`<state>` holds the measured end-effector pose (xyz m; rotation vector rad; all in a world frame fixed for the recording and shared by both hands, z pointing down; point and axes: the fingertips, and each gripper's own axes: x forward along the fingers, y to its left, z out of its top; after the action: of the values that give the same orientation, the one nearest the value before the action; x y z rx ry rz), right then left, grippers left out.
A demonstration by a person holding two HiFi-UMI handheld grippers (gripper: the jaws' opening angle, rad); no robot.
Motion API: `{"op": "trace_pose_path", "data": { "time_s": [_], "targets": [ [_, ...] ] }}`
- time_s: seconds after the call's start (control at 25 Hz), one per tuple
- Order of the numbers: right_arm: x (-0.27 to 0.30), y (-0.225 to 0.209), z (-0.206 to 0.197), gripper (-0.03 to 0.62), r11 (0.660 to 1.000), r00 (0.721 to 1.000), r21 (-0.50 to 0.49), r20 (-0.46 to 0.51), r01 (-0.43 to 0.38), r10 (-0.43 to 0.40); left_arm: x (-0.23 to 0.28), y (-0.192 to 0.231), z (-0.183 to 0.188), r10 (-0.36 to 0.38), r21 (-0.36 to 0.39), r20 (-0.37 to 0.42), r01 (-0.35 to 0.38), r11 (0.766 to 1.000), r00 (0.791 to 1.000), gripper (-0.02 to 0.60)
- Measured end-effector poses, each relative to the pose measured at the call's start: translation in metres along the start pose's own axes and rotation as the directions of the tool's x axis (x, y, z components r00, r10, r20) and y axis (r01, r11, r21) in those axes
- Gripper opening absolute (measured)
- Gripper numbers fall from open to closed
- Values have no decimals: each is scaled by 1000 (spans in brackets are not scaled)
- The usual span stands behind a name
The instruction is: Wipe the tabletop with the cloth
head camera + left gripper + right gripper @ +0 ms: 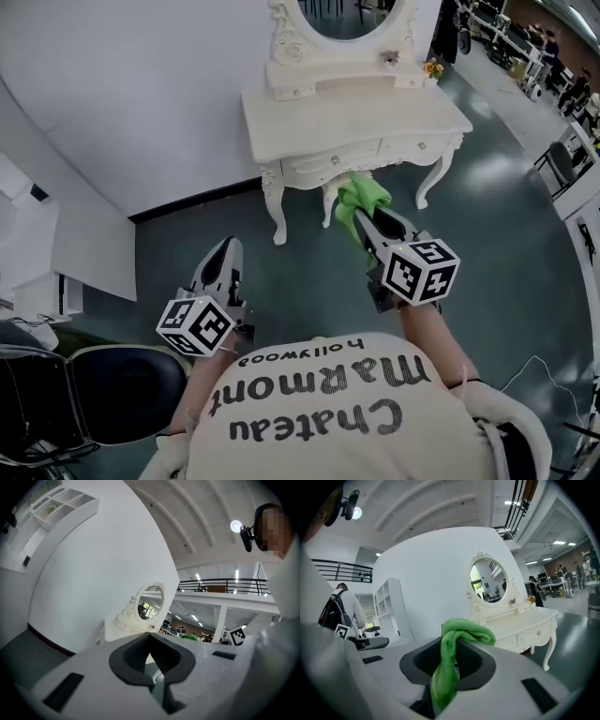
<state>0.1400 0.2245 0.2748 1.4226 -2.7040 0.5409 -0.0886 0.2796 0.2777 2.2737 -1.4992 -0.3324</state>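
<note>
A green cloth (359, 200) hangs bunched from my right gripper (367, 223), which is shut on it. In the right gripper view the cloth (451, 660) drapes over the jaws. The white dressing table (375, 117) with its oval mirror (347, 17) stands ahead against the wall, its top bare apart from small flowers (432, 67) at the right corner. The right gripper is held in the air just short of the table's front edge. My left gripper (224, 253) is lower and to the left over the floor, jaws shut with nothing between them (151, 637).
A black chair (84, 398) stands at the lower left. A white shelf unit (42, 253) lines the left wall. The table (525, 625) has curved legs and drawers. A person with a backpack (340, 609) stands far off, and desks fill the room's right side.
</note>
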Motion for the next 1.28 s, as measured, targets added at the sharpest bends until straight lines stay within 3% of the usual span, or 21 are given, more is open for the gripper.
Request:
{"op": "trace_pose_path", "data": {
  "time_s": [0.36, 0.56, 0.88, 1.28],
  "targets": [
    [47, -49, 3, 92, 1000, 999, 4, -27, -24, 24, 59, 16, -13, 26, -9, -1, -26, 1000, 1000, 8],
    [64, -64, -16, 92, 999, 997, 44, -77, -27, 31, 71, 28, -29, 56, -21, -54, -57, 998, 997, 8],
    [106, -87, -38, 92, 997, 991, 82, -130, -2, 13, 104, 61, -40, 49, -61, -70, -53, 997, 996, 8],
    [200, -102, -19, 92, 997, 988, 80, -158, 11, 2, 169, 133, -4, 68, -80, -77, -74, 994, 995, 8]
  ]
}}
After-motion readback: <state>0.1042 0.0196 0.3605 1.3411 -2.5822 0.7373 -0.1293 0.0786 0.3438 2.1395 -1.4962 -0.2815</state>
